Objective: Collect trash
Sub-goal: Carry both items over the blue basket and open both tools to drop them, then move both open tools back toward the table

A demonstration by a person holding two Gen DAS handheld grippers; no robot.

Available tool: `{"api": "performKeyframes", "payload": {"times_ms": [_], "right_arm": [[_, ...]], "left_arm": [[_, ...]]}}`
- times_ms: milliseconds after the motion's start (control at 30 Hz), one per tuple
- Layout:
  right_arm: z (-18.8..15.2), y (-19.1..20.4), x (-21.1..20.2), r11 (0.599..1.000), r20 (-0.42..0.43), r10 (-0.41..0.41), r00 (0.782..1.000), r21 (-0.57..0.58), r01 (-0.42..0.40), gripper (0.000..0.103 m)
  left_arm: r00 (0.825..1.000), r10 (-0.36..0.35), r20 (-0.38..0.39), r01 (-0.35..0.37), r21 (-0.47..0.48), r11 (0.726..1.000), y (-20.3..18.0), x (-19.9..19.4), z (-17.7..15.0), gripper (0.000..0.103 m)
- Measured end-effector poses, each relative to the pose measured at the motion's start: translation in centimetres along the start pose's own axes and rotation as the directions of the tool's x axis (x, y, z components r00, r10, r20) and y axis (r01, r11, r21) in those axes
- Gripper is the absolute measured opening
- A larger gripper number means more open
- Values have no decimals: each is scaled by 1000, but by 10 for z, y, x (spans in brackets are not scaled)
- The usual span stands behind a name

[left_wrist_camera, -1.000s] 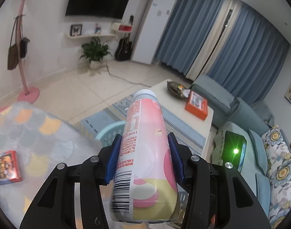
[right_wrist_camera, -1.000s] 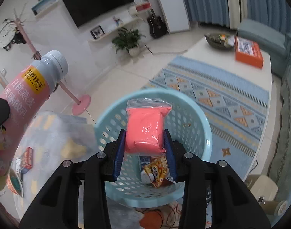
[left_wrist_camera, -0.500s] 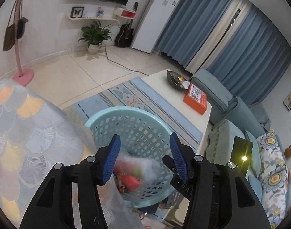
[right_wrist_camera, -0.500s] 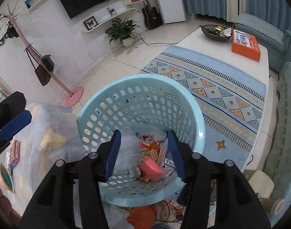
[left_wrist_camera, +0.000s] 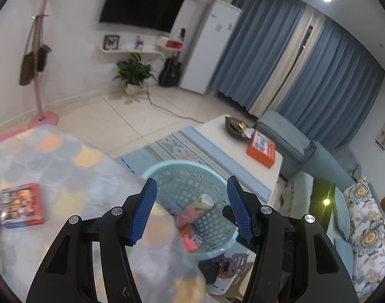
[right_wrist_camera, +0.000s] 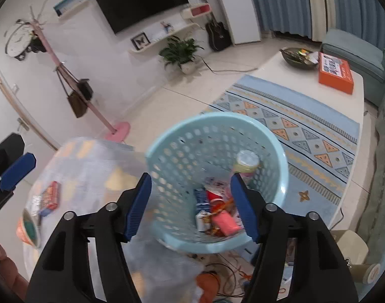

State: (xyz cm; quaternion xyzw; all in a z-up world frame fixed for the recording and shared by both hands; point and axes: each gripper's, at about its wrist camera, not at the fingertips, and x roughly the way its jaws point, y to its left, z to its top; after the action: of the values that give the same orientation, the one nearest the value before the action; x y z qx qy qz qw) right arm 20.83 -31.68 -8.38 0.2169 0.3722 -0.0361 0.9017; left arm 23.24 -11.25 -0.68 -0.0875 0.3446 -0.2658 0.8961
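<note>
Trash left on the table (left_wrist_camera: 66,166) is what the next reach turns on, and I place it all relative to the basket (right_wrist_camera: 281,166). Bottle (right_wrist_camera: 246,162) and pink packet (right_wrist_camera: 226,223) already lie inside the basket w/ other wrappers, so those two are done.

Left tongs (left_wrist_camera: 191,209): jaws apart, nothing between the pads, only basket and cloth showing through the gap. They have just been opening a bit wider. Right tongs (right_wrist_camera: 191,207): also released and empty, jaws have just been opening too, basket interior visible between them.

Remaining bit: a red box (left_wrist_camera: 22,205) flat on the table, well to the left of the basket in both views. In the left wrist view its long axis runs roughly side to side. A bowl (right_wrist_camera: 28,227) sits further out from the basket on the same side; can't tell if it's trash.

My read: left tongs nearer, since they appear at the left edge of the right view, on the box side. I'd swing left away from the basket toward the box, approx square to its short side.
</note>
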Motion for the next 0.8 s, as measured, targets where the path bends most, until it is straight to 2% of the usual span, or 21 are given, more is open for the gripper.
{"api": "performKeyframes", "payload": {"times_ms": [200,333,433,533,567,600,700,733,800], "right_arm": [[-4,40,-28,996,46,67,997,-54,-65,65],[-8,69,-42,988,61,113,992,-109,-106,67],[-13,93,-49,976,68,153,986,-165,-141,70],[-20,119,-53,960,75,187,980,-226,-166,73],[-24,127,-52,952,74,201,977,-248,-177,74],[-26,134,-52,947,73,211,975,-263,-185,74],[-36,156,-45,929,54,235,970,-306,-208,74],[-40,163,-41,923,44,244,969,-318,-218,74],[-45,171,-35,914,25,256,966,-331,-234,74]], "left_arm": [[995,77,59,-75,-36,996,23,-51,-5,58],[980,176,92,-170,-72,983,47,-86,-10,62],[962,251,107,-239,-114,964,68,-109,-14,71],[923,364,122,-342,-167,925,94,-133,-18,73],[901,418,118,-394,-187,900,105,-140,-21,74],[886,449,116,-422,-199,884,111,-143,-22,75],[823,561,88,-533,-220,817,139,-149,-30,75],[808,585,76,-557,-225,799,148,-149,-31,75],[794,605,55,-578,-239,780,166,-152,-35,75]]}}
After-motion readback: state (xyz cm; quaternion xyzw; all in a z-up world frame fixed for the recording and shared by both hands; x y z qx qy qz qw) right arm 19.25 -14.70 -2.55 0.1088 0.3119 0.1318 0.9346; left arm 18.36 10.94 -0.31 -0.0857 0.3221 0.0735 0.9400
